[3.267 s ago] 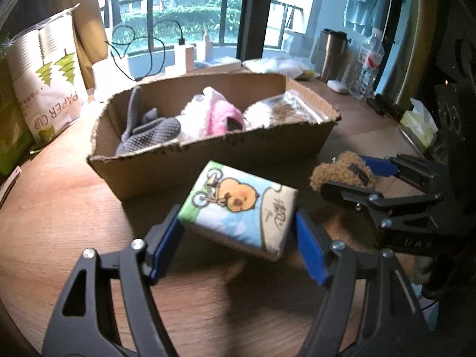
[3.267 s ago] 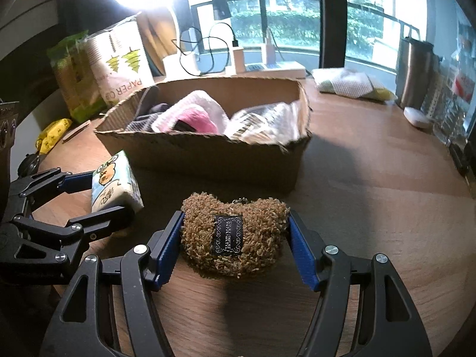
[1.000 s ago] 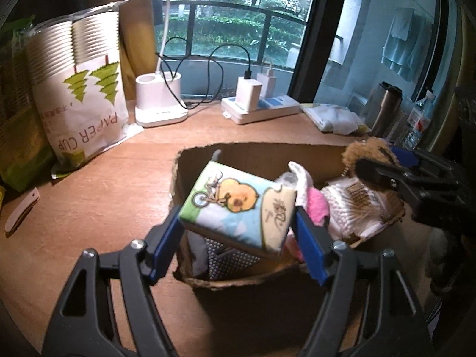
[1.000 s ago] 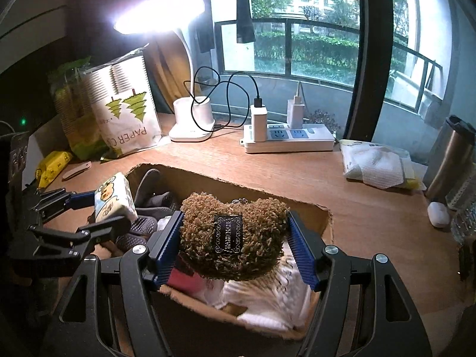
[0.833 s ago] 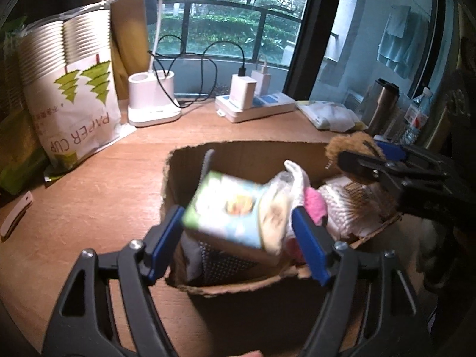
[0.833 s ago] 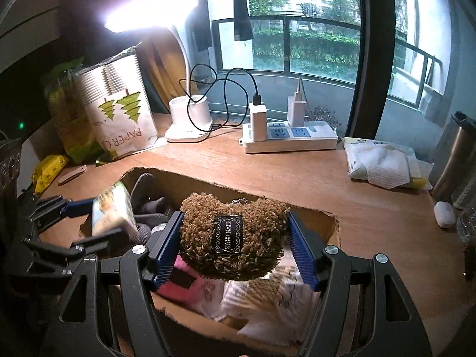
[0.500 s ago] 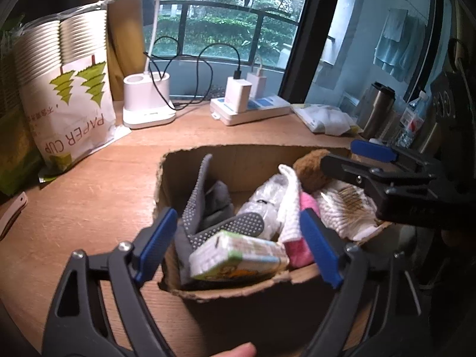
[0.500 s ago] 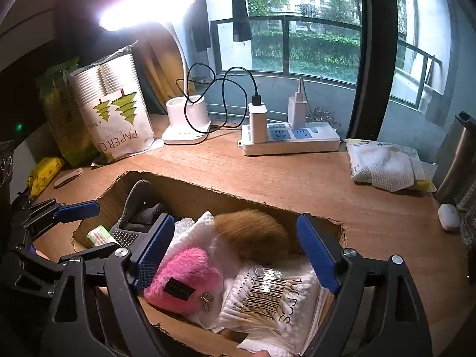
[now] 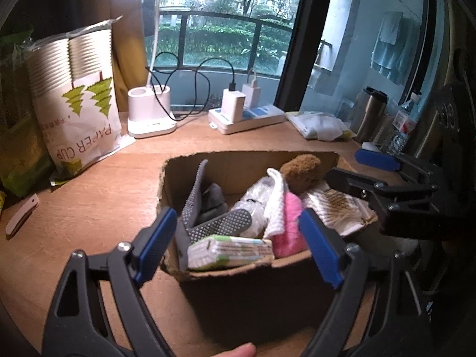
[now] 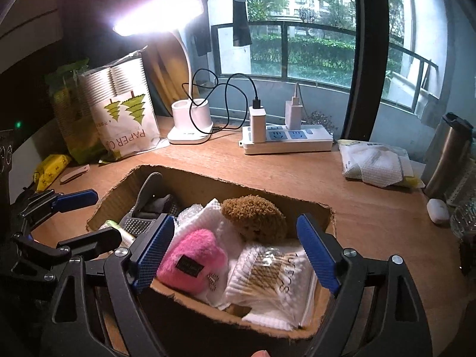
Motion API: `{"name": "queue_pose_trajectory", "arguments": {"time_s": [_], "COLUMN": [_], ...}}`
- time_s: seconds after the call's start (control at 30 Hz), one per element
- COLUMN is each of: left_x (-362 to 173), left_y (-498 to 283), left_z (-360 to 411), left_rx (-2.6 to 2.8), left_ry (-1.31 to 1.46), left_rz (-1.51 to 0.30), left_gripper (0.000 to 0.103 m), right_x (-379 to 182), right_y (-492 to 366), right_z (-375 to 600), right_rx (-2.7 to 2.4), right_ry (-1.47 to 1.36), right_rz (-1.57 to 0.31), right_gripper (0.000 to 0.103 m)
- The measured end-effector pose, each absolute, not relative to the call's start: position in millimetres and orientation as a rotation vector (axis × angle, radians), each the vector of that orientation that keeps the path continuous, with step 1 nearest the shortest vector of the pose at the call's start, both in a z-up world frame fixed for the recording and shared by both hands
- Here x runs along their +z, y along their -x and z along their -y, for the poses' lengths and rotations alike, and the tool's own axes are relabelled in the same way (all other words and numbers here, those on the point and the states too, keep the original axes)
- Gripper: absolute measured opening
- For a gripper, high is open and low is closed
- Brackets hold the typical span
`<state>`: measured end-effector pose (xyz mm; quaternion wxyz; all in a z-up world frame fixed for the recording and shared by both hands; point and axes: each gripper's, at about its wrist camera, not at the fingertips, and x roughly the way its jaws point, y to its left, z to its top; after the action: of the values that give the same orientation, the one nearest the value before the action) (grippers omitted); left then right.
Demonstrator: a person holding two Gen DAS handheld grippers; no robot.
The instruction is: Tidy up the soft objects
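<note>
A cardboard box holds soft things. The tissue pack lies flat at its near left corner, beside grey dotted socks. The brown fuzzy pouch rests at the back, next to a pink fuzzy pouch and a cotton swab bag. My left gripper is open and empty above the box's near edge. My right gripper is open and empty above the box's right half.
A paper cup bag, a lit desk lamp base, a power strip with chargers, a wipes pack, a steel tumbler and a small white case stand on the wooden desk around the box.
Both grippers opened over the box. The tissue pack dropped into its near left corner and the brown pouch dropped onto the back of the pile. Both grippers then rose slightly.
</note>
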<state>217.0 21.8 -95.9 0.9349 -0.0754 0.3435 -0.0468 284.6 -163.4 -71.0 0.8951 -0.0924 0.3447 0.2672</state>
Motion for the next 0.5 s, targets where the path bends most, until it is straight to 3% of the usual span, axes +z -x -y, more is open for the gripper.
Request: {"name": "queue_pose_trajectory", "arguments": {"time_s": [0.5], "left_x": [-79], "left_y": [-183], "left_z": [-7], "left_rx": [-0.103], "left_ry": [0.134], "left_rz": [-0.657], "left_gripper": [0.086], "right_x": [-55], "right_y": [-244], "right_z": [182], "right_rx": [0.535], "right_ry": [0.193], "right_rz": [-0.675], "right_gripper": [0.087]}}
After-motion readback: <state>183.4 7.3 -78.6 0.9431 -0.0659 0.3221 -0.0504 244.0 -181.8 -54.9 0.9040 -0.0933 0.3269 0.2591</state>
